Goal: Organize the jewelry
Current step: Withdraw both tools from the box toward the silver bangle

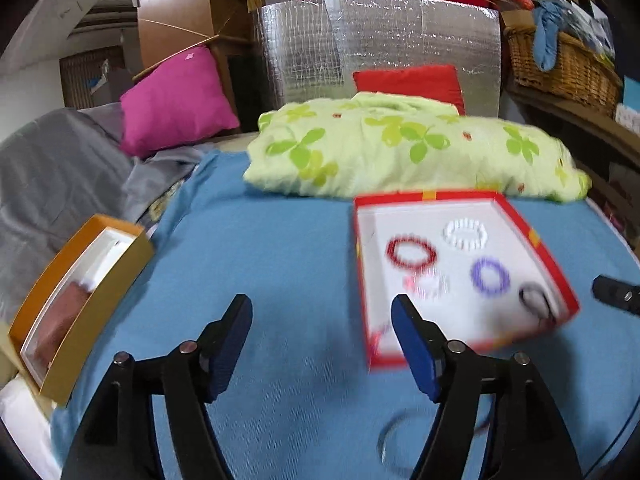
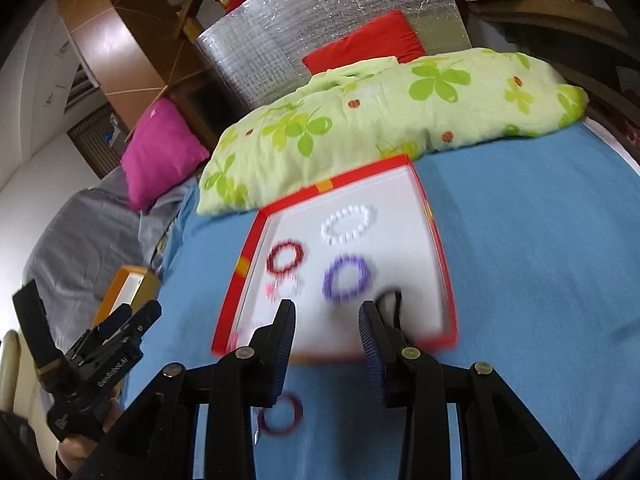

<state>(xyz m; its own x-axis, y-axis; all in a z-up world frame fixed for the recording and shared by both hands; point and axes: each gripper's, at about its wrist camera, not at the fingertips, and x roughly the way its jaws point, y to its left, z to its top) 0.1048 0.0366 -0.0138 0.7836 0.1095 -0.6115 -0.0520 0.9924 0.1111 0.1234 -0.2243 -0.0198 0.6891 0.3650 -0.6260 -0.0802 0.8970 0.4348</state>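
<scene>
Left wrist view: left gripper (image 1: 322, 316) stands wide, empty, above blue bedsheet (image 1: 280, 240); red tray (image 1: 532, 236) with bead bracelets lies right. Right wrist view: right gripper (image 2: 327, 316) narrowly parted, empty, at tray's near edge; purple bracelet (image 2: 347, 278) inside

A flat box (image 2: 442, 264) is lying open on the bed cover (image 2: 540, 240). Five bracelets are sitting inside it: one ring of beads (image 2: 349, 225) at the back, two more (image 2: 285, 256) (image 2: 346, 278) in front of it, side by side, one (image 2: 285, 286) nearer still on the left and one (image 2: 390, 300) at the front right corner. A folded blanket (image 2: 380, 120) is lying just behind the box. Another box (image 1: 76, 312) is sitting far off to the left. One more ring (image 2: 280, 414) is lying on the cover in front of the flat box
</scene>
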